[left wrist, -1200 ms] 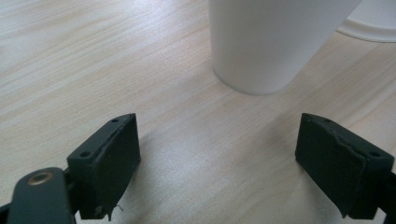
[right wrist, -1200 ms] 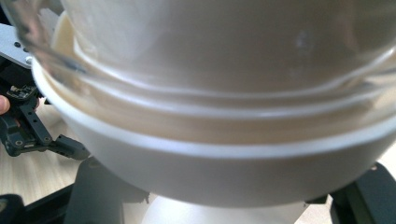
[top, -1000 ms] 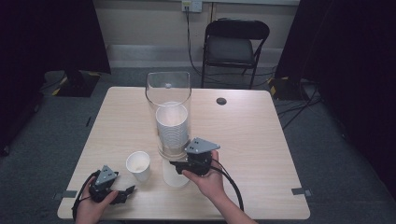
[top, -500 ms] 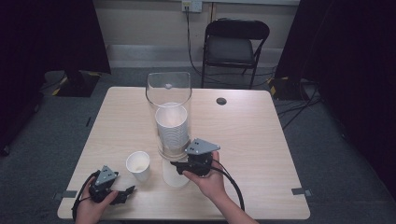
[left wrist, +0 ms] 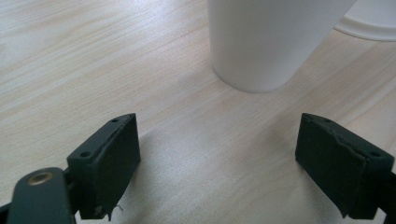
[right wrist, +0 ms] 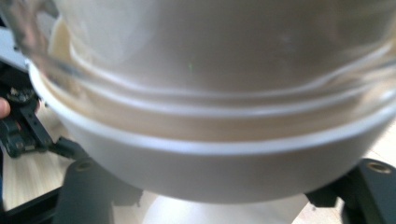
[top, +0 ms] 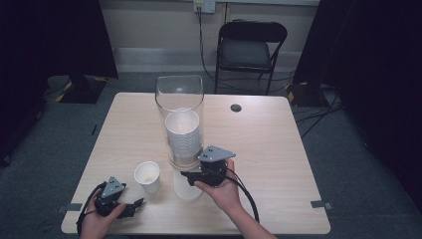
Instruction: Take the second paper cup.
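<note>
I see the cup stack [top: 183,135] inside the clear dispenser [top: 179,94] mid-desk [top: 278,149], a lone cup [top: 148,177] left of it nearer me, an upturned cup [top: 186,189] below the dispenser, chair [top: 251,47] behind the desk.

Dim room, table [top: 278,149] lit evenly from above — right gripper view blurred, out of focus.

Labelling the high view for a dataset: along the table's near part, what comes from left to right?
left gripper → single paper cup → upside-down cup → right gripper, at the clear dispenser tube base.
</note>
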A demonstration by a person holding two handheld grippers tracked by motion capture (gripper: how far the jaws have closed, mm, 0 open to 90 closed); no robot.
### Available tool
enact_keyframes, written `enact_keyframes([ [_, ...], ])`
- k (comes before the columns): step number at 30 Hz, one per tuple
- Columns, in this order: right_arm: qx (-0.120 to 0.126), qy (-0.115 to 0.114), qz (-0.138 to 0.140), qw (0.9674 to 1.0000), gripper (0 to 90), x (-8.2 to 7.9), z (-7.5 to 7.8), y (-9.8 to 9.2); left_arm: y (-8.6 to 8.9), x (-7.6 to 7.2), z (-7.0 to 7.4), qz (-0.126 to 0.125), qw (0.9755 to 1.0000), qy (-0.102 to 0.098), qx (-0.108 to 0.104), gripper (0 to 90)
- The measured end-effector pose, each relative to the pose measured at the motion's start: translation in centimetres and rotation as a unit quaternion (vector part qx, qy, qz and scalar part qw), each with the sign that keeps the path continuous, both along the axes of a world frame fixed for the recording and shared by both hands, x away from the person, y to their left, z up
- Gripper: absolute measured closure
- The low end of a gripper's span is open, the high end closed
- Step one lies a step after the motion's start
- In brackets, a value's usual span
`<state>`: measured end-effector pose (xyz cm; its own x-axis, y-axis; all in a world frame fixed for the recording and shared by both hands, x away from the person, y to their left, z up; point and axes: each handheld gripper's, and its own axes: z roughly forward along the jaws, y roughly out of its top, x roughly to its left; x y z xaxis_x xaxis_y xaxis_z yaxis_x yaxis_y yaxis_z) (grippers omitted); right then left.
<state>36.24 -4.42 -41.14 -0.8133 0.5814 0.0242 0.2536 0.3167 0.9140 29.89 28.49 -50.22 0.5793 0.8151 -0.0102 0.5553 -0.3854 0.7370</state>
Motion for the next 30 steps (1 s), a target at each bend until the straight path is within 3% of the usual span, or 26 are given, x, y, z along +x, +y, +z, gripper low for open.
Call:
enact_keyframes([
  [8, -0.006, -0.014, 0.009, 0.9998, 26.7, 0.0, 0.8, 0.4, 0.0, 0.0, 0.0, 0.001, 1.0000, 0.000, -0.001, 13.3],
  [10, -0.019, -0.027, 0.006, 0.9994, 32.0, 0.0, 0.7, 0.4, 0.0, 0.0, 0.0, 0.000, 1.0000, -0.001, 0.000, 13.3],
  [19, -0.004, -0.022, 0.014, 0.9997, 34.7, 0.0, 0.0, 0.1, 0.1, 0.0, 0.0, -0.001, 1.0000, -0.003, 0.006, 13.3],
  [20, -0.031, -0.008, 0.015, 0.9994, 37.1, 0.1, -0.4, 0.3, 0.0, 0.0, 0.0, 0.000, 1.0000, -0.002, 0.004, 13.3],
  [22, -0.084, 0.032, 0.013, 0.9959, 37.6, 0.2, -3.5, -0.1, 0.0, 0.0, 0.0, 0.001, 1.0000, 0.001, -0.001, 13.3],
  [24, -0.080, 0.054, 0.006, 0.9953, 37.2, -0.2, -6.2, -1.3, 0.0, -0.1, 0.0, -0.001, 1.0000, -0.002, 0.003, 13.3],
  [26, -0.077, 0.052, 0.003, 0.9957, 36.8, -0.5, -6.6, -2.2, 0.0, 0.0, 0.0, -0.003, 1.0000, 0.000, 0.003, 12.5],
  [30, -0.090, 0.043, 0.008, 0.9950, 36.0, -0.4, -5.6, -3.8, -0.1, 0.0, 0.0, -0.002, 1.0000, 0.000, 0.002, 11.4],
])
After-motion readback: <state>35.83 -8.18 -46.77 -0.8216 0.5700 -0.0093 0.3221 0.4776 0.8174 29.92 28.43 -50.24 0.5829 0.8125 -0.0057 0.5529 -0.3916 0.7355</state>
